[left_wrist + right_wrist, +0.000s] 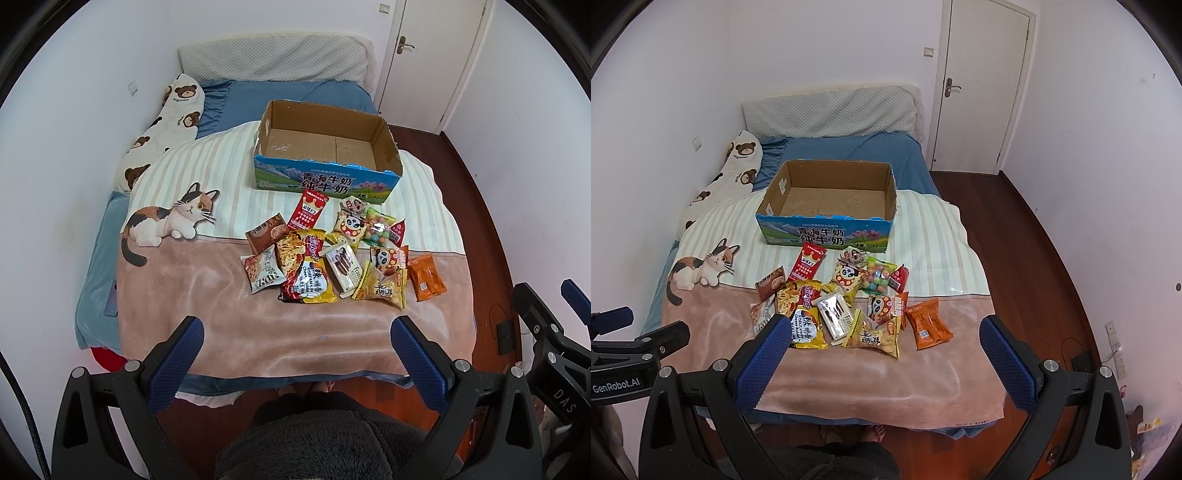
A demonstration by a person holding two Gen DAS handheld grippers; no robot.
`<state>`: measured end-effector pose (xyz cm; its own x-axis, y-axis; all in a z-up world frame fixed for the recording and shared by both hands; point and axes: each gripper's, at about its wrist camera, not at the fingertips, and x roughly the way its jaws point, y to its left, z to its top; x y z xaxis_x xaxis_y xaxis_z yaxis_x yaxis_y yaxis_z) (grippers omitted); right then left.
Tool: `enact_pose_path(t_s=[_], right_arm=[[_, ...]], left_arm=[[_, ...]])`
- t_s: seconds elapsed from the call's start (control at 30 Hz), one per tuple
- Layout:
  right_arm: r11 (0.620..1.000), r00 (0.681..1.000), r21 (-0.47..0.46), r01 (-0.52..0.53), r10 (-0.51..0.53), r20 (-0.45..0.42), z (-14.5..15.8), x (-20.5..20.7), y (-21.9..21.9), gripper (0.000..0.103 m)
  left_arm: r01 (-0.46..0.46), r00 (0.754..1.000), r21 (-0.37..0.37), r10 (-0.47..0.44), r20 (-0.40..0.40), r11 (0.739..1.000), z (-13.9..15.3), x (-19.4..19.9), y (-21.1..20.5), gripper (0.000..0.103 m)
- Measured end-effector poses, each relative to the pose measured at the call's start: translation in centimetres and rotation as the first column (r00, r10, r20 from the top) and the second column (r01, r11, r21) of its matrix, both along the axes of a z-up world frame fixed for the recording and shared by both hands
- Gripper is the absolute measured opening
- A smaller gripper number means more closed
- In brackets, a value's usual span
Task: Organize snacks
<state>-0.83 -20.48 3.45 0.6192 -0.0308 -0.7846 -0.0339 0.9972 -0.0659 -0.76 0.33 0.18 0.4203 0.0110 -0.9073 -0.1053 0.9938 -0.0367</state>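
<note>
Both grippers, left gripper (297,332) and right gripper (882,332), we are holding spread and empty above the pile of colourful snack packets (332,254), facing the open blue-printed cardboard box (325,147) awaiting them.

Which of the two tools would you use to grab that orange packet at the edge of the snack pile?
Probably the right tool. The orange packet lies at the pile's right edge, between its open fingers in its own view. From the left tool, the packet sits off to the right. Both are open and empty.
</note>
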Motion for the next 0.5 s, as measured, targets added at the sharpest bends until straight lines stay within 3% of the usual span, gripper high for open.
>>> enact_pose_path(t_s=[0.5], right_arm=[[1.0, 1.0, 0.0, 0.001, -0.001, -0.005, -0.19, 0.08, 0.19, 0.103]], left_arm=[[-0.001, 1.0, -0.001, 0.001, -0.001, 1.0, -0.21, -0.12, -0.02, 0.103]])
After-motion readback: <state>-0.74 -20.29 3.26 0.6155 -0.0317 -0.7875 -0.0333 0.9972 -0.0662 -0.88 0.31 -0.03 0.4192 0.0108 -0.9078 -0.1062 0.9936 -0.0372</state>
